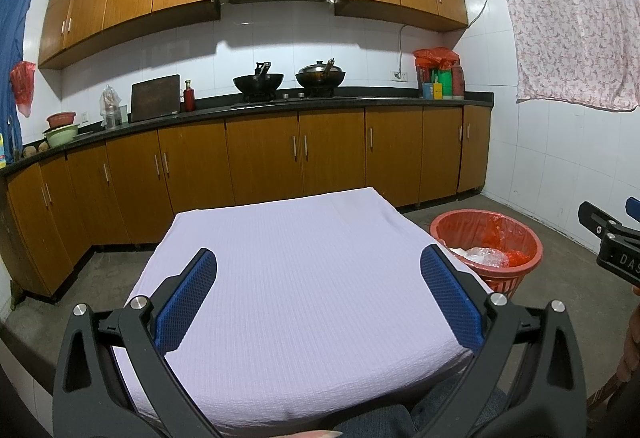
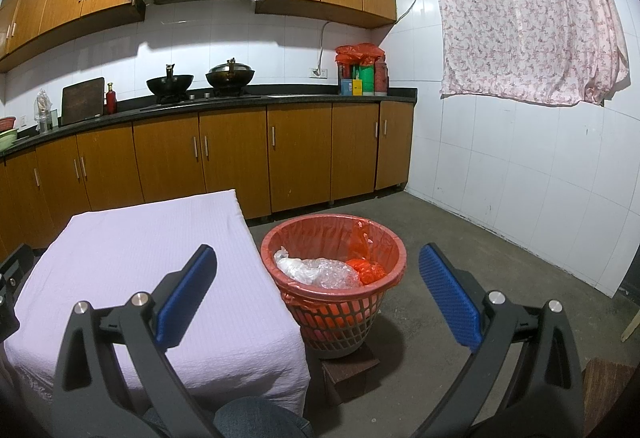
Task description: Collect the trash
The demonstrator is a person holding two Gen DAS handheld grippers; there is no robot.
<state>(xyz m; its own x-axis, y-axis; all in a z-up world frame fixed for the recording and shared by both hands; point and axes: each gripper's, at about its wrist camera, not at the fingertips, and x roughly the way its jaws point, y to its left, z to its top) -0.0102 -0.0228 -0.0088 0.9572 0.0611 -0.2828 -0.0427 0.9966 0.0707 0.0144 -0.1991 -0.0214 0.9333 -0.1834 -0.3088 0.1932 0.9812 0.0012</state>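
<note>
A red trash basket (image 2: 340, 314) with a red liner stands on the floor right of the table; it also shows in the left wrist view (image 1: 500, 270). Inside lie crumpled clear plastic (image 2: 320, 272) and a red bag (image 2: 370, 270). My left gripper (image 1: 318, 270) is open and empty above the table with a lilac cloth (image 1: 304, 298). My right gripper (image 2: 318, 268) is open and empty, over the table's right edge and the basket. The right gripper's tip shows at the right edge of the left wrist view (image 1: 612, 242).
Kitchen counter (image 1: 280, 106) with brown cabinets runs along the back, with two woks (image 1: 320, 78) on the stove. A white tiled wall (image 2: 520, 178) with a hanging floral cloth (image 2: 528, 10) is on the right. Bare concrete floor (image 2: 460, 238) surrounds the basket.
</note>
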